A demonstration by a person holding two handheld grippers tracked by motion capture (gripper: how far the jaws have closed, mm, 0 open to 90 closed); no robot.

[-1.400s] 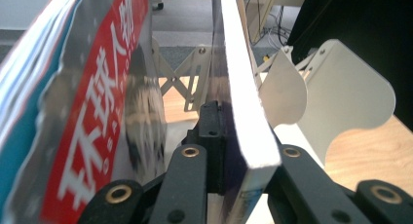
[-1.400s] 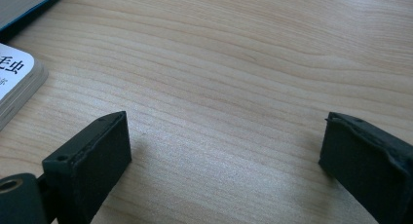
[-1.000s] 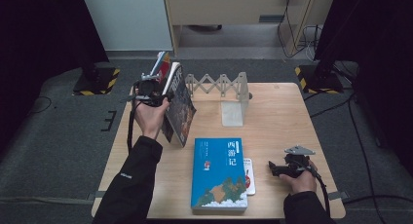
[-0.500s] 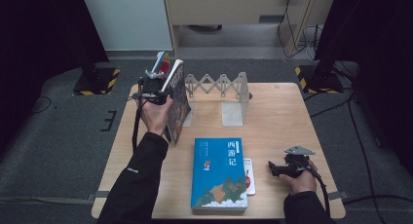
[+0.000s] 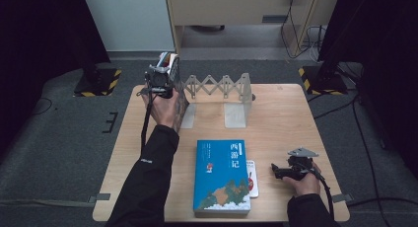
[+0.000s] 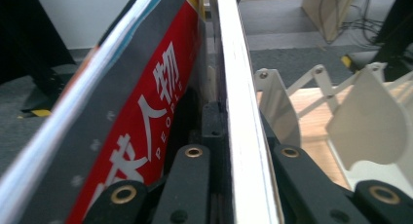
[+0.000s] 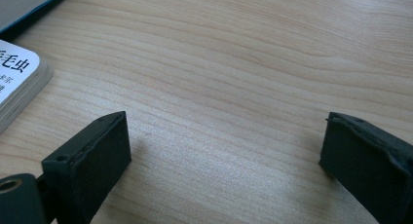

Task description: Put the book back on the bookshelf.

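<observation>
Magazine [image 5: 170, 71] in left hand-held gripper [image 5: 160, 80], now nearer rack [image 5: 222, 86].

Red-and-grey magazine [image 6: 146, 112] held upright at the table's far-left edge.

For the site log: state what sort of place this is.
Probably a lab or recording workspace, not a home: a lone wooden table on grey carpet, hazard-striped stand bases, dark curtains, and loose cables by a cabinet.

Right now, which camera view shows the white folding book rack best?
The high view: the whole book rack stands at the table's far edge, lattice and dividers visible. The left gripper view shows part of it beside the held magazine. The right gripper view shows bare table.
</observation>
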